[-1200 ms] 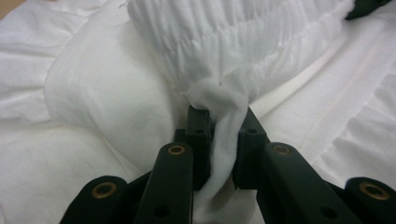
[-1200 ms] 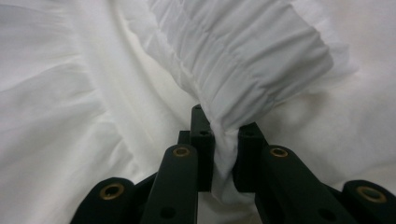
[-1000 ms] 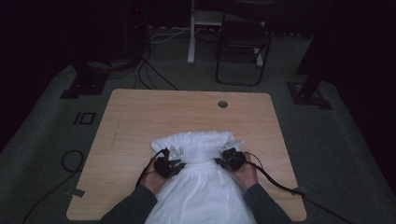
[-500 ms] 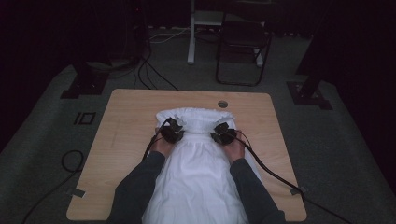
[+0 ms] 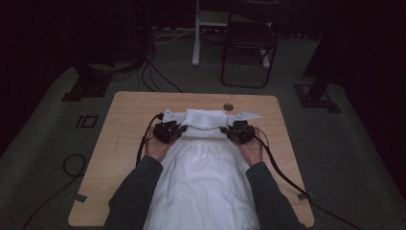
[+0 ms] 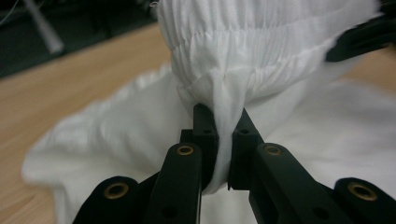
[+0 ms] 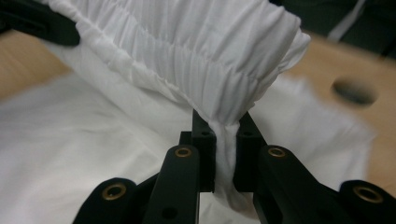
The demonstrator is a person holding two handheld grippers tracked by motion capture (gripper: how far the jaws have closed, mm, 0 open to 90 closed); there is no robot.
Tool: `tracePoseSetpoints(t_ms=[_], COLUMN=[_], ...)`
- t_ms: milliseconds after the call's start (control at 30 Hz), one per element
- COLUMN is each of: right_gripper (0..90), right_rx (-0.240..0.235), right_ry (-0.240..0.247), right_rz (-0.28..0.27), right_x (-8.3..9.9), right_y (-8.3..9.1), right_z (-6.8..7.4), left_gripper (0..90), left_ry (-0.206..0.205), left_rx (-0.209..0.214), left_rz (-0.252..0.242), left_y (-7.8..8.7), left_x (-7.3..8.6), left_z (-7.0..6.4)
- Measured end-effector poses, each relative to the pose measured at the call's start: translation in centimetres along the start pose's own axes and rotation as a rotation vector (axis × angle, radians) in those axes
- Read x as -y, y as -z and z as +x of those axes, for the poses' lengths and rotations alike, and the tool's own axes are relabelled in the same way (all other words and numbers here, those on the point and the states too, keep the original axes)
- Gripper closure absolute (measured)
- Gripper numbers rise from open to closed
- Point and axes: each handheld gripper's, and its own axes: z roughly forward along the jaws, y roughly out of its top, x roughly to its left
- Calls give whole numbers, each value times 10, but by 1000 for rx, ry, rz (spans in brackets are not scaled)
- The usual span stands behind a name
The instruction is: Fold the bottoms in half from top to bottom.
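clearly a folding job is in hand: a white garment [image 5: 203, 167] lies spread along the middle of the desk [image 5: 119, 120], its near end running off toward the person, its far end doubled over just short of the round hole [image 5: 228, 106] in the desk top. the left gripper [image 5: 176, 130] and the right gripper [image 5: 231, 131] sit at either side of that far end, each held low by a hand [image 5: 155, 146] resting on or just above the wood.

in the left gripper view the jaws are pressed together on a pinch of thin cloth just below the gathered, ribbed band [image 6: 261, 42]; the fabric runs down between the black pads. the right gripper view shows the same thing mirrored: jaws clamped on a fold of cloth under the ribbed band [image 7: 187, 46], which arches up and away toward the other gripper.

holding the two outer edges at matching spots looks deliberate. it keeps the band stretched straight between the grippers, so the turned-over part lands square instead of bunching. gripping below the elastic, on the flat cloth, probably gives a firmer hold than the thick gathers would.

my judgement is that the fold is being laid down now, and the next thing needed is to lower both sides evenly before letting go, or one corner may drag askew.
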Motion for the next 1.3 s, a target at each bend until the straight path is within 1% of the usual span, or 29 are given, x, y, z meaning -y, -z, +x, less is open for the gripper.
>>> tracePoseSetpoints(t_ms=[33,67,100,133,167,200,233,267,300,333,367,400,467,500,533,567,633,667,700,767,800,833,900,967,1100,1133,1167,1233,1300], right_gripper=[827,827,827,827,827,827,827,827,827,827,827,826,822,819,817,815,814,813,811,811,811,812,816,819,822,822,822,822,822], right_rx=[0,-10,-38,-38,-54,-80,-80,-129,-142,-164,-164,-185,-197,-182,-172,-175,-179,-186,-193,-186,-162,-151,-129,-103,-61,-44,-28,0,18], right_ry=[0,23,56,56,64,85,85,104,102,95,95,91,75,77,75,59,37,25,15,20,39,54,75,88,58,47,38,19,-3], right_rz=[0,-31,-58,-58,-61,-56,-56,-13,18,50,50,126,195,223,239,244,254,255,258,258,256,256,258,256,253,253,254,251,248], right_x=[0,-6,-8,-8,-6,2,2,28,40,55,55,85,112,123,130,135,139,138,136,134,131,129,123,116,99,94,90,82,75], right_y=[0,17,42,42,50,64,64,77,77,75,75,68,56,50,45,41,35,33,31,29,22,19,11,1,-23,-30,-36,-48,-57], right_z=[0,6,17,17,21,31,31,50,56,61,61,73,81,84,86,88,87,86,85,85,87,88,85,76,44,36,28,15,6], left_gripper=[847,847,846,846,846,845,845,842,839,838,838,835,826,818,818,817,821,823,822,822,822,821,820,819,819,819,819,819,820], left_ry=[0,-14,-16,-16,-23,-23,-38,-47,-50,-50,-29,-1,44,69,71,47,63,41,0,0,-49,-67,-77,-97,-103,-103,-91,-96,-77], left_rx=[0,14,59,59,90,90,115,140,141,141,156,175,194,200,192,177,189,176,151,151,91,74,52,23,-14,-14,-31,-56,-74], left_rz=[0,-22,-51,-51,-54,-54,-36,30,66,66,98,196,279,293,295,296,293,302,307,307,323,326,329,324,302,302,290,282,280], left_y=[0,12,31,31,44,44,54,56,55,55,52,39,25,20,16,13,8,6,3,3,-9,-13,-23,-33,-53,-53,-63,-72,-79], left_x=[0,-2,1,1,8,8,22,44,58,58,72,101,124,131,135,138,137,133,130,130,119,116,109,103,92,92,87,82,78], left_z=[0,-7,-19,-19,-30,-30,-44,-57,-61,-61,-64,-68,-69,-67,-66,-64,-56,-53,-51,-51,-41,-37,-29,-23,-10,-10,-4,0,6])
